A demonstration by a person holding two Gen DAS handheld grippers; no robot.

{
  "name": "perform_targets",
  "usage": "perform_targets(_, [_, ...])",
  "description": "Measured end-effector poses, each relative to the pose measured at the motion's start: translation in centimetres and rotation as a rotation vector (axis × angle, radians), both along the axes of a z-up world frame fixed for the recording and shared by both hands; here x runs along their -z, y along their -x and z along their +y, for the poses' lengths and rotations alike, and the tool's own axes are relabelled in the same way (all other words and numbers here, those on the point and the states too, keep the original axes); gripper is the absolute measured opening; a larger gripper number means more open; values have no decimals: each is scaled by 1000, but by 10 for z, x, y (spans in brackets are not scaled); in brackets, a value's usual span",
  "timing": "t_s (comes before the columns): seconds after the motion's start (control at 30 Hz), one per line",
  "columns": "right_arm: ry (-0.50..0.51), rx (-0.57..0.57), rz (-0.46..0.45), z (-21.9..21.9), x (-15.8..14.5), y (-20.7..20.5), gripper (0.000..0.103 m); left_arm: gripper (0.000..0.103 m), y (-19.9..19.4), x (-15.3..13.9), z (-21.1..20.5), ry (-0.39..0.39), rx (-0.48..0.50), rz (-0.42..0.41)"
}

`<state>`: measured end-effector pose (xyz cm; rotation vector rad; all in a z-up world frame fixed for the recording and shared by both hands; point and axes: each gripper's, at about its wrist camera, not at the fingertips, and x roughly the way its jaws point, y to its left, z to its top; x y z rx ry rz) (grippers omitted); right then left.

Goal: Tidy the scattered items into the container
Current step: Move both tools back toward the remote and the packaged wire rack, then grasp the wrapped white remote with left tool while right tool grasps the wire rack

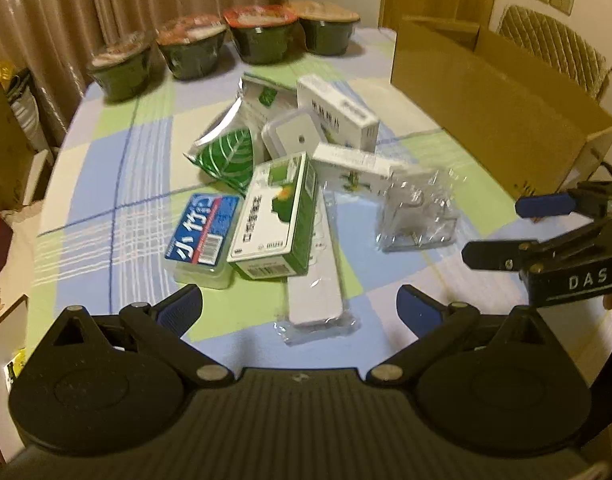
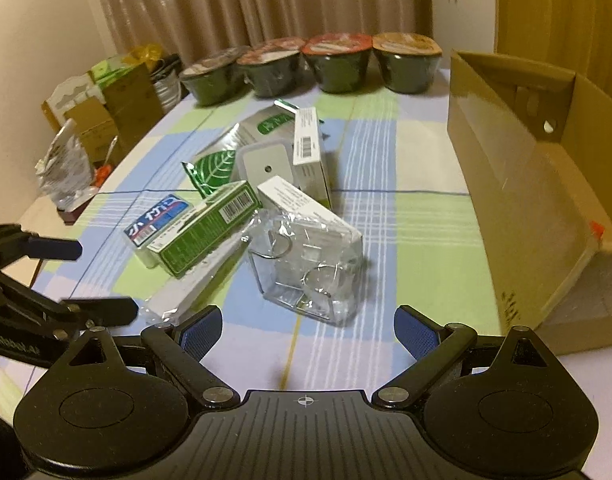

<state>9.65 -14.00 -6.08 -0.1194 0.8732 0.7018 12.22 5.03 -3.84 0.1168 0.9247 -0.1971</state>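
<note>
left tool (image 1: 300,306) apart, empty | right tool (image 2: 308,330) apart, empty | scattered packets (image 1: 276,216) ahead | cardboard box (image 2: 526,184) right of right tool

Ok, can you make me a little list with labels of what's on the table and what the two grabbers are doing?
table: checked cloth in blue, green and white
container: open cardboard box on the right side
pile: green carton, blue packet, leaf pouch, clear plastic pack, several white boxes, heaped together
back row: four noodle bowls by the curtain
left hand-held gripper: open, holding nothing, facing the pile
right hand-held gripper: open, holding nothing, nearest the clear plastic pack
tidied so far: cannot tell; the box's inside is mostly hidden
</note>
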Motion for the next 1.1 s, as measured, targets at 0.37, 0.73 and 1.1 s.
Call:
perform_targets(0.37, [-39,109,70,28,27,-15,98,101,-20,26,17,-25,27,39])
perform_targets(0.73, [-1,231,46,52,41,-29,97,101,-27,38,25,15,54,26])
perform_targets(1.1, [34,115,22,27,34,-30,77,96,-33,50,-5,52,45,81])
